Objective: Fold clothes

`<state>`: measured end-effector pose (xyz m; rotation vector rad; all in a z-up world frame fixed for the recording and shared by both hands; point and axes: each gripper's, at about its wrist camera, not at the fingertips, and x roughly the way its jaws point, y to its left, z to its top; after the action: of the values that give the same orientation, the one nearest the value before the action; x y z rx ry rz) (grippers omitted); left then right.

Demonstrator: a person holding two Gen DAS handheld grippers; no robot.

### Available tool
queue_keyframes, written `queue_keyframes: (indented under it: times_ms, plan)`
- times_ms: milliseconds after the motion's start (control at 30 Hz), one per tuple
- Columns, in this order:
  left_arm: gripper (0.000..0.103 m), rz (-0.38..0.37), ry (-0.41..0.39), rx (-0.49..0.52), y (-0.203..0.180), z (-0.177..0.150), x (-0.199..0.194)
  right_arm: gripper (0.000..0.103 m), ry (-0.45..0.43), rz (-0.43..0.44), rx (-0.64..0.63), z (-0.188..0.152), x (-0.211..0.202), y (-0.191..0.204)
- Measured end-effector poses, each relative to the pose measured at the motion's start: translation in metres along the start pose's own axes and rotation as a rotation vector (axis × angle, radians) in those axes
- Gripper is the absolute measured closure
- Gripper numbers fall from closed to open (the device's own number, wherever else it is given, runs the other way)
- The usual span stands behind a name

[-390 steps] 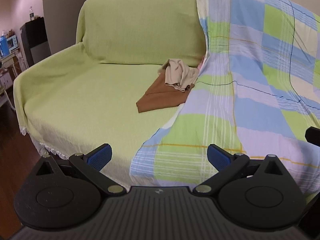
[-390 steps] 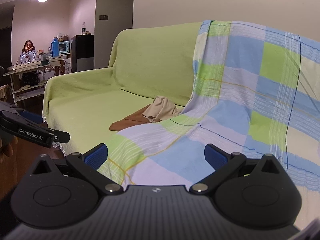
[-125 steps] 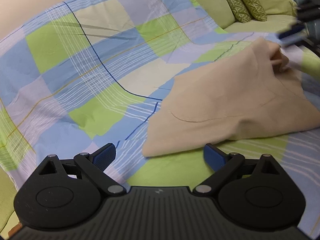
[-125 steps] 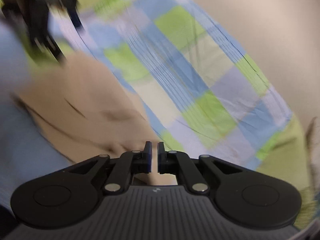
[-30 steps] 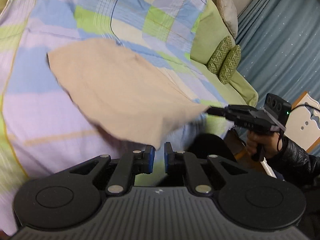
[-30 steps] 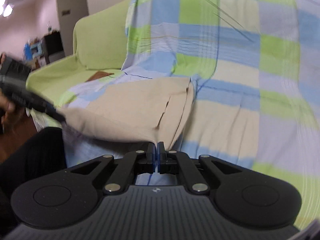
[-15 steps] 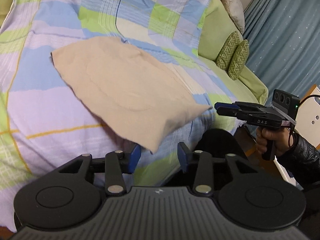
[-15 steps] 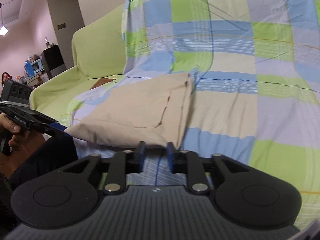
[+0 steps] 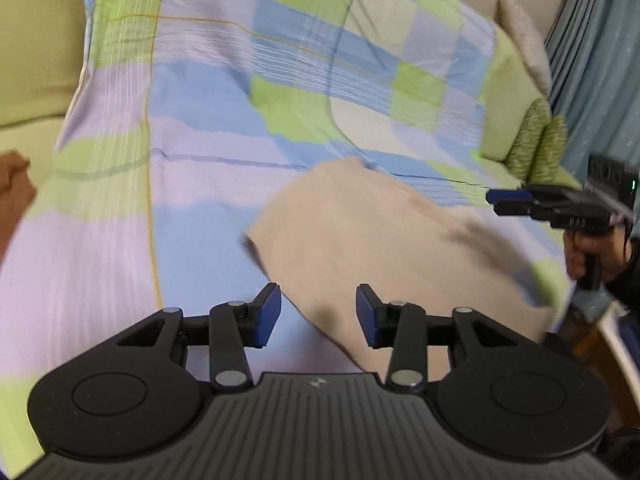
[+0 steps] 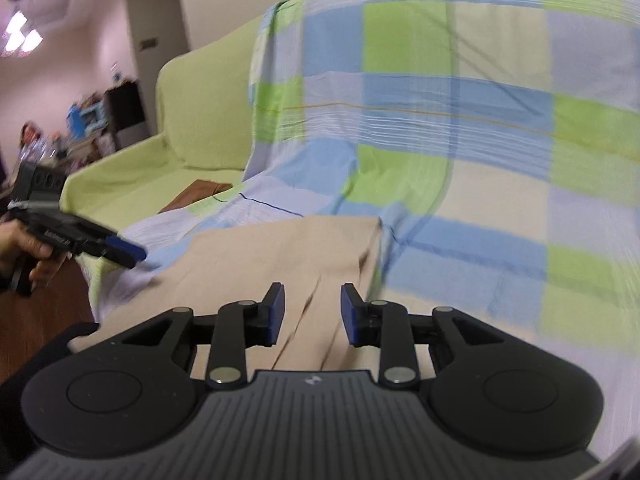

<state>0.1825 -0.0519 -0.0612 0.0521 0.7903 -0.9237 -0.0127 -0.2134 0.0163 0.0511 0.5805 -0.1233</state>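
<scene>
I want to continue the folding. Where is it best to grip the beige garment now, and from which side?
Probably the near corners of the beige garment, coming from the sofa's front edge. It lies flat on the checked sheet, so only its edges offer something to pinch. The left gripper is open; the right gripper's jaws are opening, gripping nothing.

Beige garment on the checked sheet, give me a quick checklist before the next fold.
1. Beige garment lying on the checked sheet: ok.
2. Left gripper released, nothing pinched: ok.
3. Right gripper released, jaws opening, nothing pinched: ok.
4. Garment smooth, no wrinkles: cannot tell, pictures blurred.
5. Brown garment apart from the beige one: ok.
</scene>
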Motion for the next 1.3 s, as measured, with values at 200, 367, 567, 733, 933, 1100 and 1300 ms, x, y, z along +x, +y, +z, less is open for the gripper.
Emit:
queue_keyframes:
  times_ms: [200, 367, 567, 733, 933, 1100, 1300]
  plan:
    - [0.056, 0.025, 0.049, 0.112, 0.013, 0.024, 0.047, 0.077, 0.131, 0.065, 0.042, 0.030, 0.097, -0.039]
    - [0.055, 0.005, 0.061, 0.147, 0.021, 0.027, 0.063, 0.076, 0.132, 0.101, 0.170, 0.029, 0.135, -0.070]
    - [0.055, -0.033, 0.060, 0.159, 0.022, 0.021, 0.070, 0.076, 0.118, 0.146, 0.284, 0.023, 0.154, -0.088]
    - [0.069, -0.036, 0.072, 0.191, 0.014, 0.021, 0.073, 0.090, 0.122, 0.142, 0.267, 0.022, 0.159, -0.083]
    - [0.095, -0.006, 0.034, 0.219, 0.010, 0.035, 0.073, 0.103, 0.098, 0.065, 0.151, 0.035, 0.151, -0.072]
    - [0.095, 0.025, 0.016, 0.201, 0.020, 0.047, 0.081, 0.103, 0.074, 0.012, 0.060, 0.060, 0.157, -0.074]
    - [0.095, 0.060, 0.053, 0.174, 0.031, 0.045, 0.092, 0.103, 0.172, 0.005, 0.065, 0.065, 0.180, -0.087]
